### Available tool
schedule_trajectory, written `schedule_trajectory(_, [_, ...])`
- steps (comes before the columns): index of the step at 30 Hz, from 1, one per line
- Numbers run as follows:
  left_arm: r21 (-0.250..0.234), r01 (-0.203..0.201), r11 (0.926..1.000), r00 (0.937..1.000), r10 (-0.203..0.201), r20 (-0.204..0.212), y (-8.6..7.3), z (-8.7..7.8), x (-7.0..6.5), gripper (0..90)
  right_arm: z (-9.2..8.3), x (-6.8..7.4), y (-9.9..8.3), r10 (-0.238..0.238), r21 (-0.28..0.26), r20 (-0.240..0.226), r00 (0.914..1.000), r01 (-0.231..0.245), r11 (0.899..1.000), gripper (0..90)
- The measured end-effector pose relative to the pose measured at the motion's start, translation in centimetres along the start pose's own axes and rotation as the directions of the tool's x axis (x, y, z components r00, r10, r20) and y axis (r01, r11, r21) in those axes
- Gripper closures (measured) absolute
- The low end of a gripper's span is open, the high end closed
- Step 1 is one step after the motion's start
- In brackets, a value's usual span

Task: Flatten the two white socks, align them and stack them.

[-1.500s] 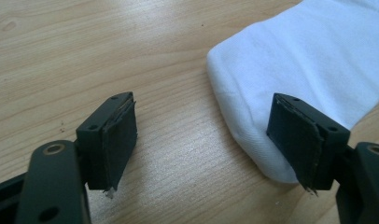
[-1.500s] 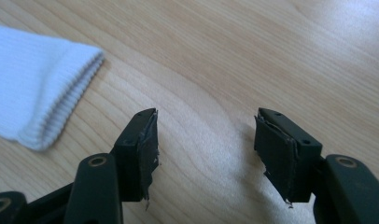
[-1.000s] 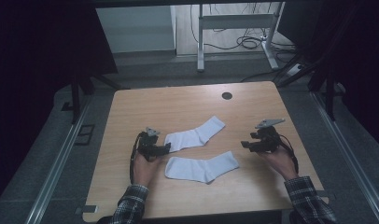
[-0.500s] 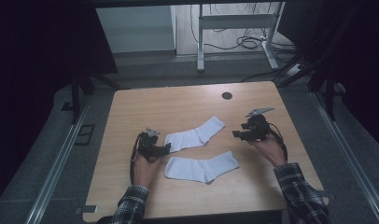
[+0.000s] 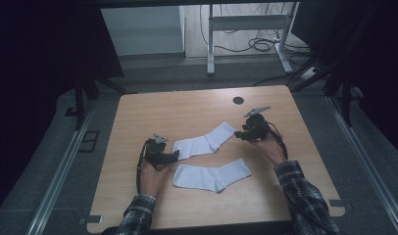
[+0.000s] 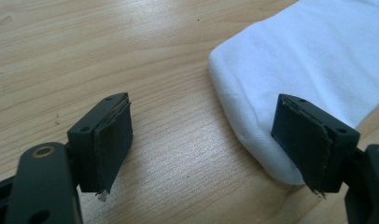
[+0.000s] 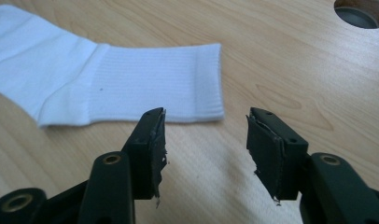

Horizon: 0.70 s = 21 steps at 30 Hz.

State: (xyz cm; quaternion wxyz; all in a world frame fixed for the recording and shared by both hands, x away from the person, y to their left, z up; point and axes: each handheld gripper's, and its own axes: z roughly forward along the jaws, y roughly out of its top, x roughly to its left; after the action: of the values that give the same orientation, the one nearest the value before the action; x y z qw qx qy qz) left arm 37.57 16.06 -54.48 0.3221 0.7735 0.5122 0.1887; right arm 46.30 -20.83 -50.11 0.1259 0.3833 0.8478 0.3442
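The far sock (image 5: 205, 143) is lying flat between the two grippers, toe at the left gripper (image 6: 201, 154), cuff just ahead of the right gripper (image 7: 204, 149). Both sets of jaws are standing spread, pinching nothing; the right's have just been closing. They seem to be lining up on its ends. The near sock (image 5: 211, 175) is waiting on the wooden table (image 5: 153, 112), dark room around.
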Motion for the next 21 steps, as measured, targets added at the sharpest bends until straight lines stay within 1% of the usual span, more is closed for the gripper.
schedule_trajectory(4, [0.0, 0.0, 1.0, 1.0, 0.0, 0.0, 0.0, 0.0, 0.0, 20.6, 0.9, -0.2, 0.5, 0.013, 0.006, 0.008, 0.9999, -0.013, 1.0, 49.5])
schedule_trajectory(8, [0.0, 0.0, 1.0, 1.0, 0.0, 0.001, 0.0, 0.0, 0.0, 20.5, 1.8, -0.1, 0.9, 0.004, 0.002, 0.019, 0.9998, -0.004, 1.0, 52.9])
schedule_trajectory(9, [0.001, -0.002, 1.0, 1.0, 0.002, 0.002, 0.0, 0.0, 0.0, 20.1, 2.0, -0.1, 1.0, 0.009, 0.001, 0.019, 0.9998, -0.009, 1.0, 53.7])
schedule_trajectory(12, [0.004, -0.008, 1.0, 0.9999, 0.008, 0.008, 0.0, 0.1, 0.0, 18.4, 2.7, 0.0, 1.2, 0.002, 0.008, 0.023, 0.9997, -0.003, 1.0, 55.0])
schedule_trajectory(15, [0.007, -0.012, 0.9999, 0.9998, 0.012, 0.013, 0.0, 0.1, -0.1, 15.9, 3.5, 0.1, 1.3, -0.017, 0.016, 0.042, 0.999, 0.016, 1.0, 56.0])
schedule_trajectory(20, [0.007, -0.012, 0.9999, 0.9998, 0.012, 0.013, 0.0, 0.1, -0.1, 16.0, 4.2, 0.1, 1.3, -0.028, 0.027, 0.048, 0.9985, 0.026, 0.999, 59.5])
schedule_trajectory(21, [0.006, -0.013, 0.9999, 0.9998, 0.013, 0.014, 0.0, 0.1, -0.1, 16.3, 4.6, 0.2, 1.1, -0.043, 0.054, 0.05, 0.9978, 0.04, 0.998, 66.1])
